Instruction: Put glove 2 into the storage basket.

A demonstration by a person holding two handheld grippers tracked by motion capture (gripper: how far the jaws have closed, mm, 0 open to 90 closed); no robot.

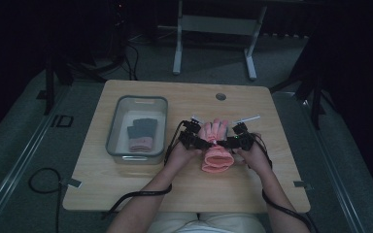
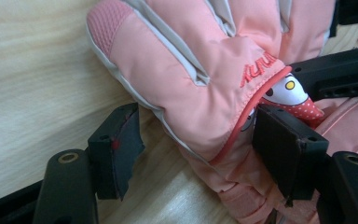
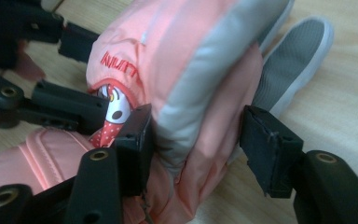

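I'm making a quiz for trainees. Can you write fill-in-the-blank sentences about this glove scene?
1. The glove between the two tongs is mostly ____ in colour.
2. The clear bin holds a ____ glove with a pink cuff.
3. The bin stands to the ____ of the pink glove in the high view.

Missing words: pink; grey; left

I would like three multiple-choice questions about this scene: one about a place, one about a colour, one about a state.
1. Where does the grey glove pair lie?
A. in the clear bin
B. on the floor
C. on the pink glove

2. What colour is the glove between the grippers?
A. blue
B. pink
C. black

3. How does this glove lie?
A. hanging in the air
B. inside the bin
C. on the wooden table

Answers: 1 A, the bin's walls surround it; 2 B, pink fabric shows; 3 C, table wood lies under it.
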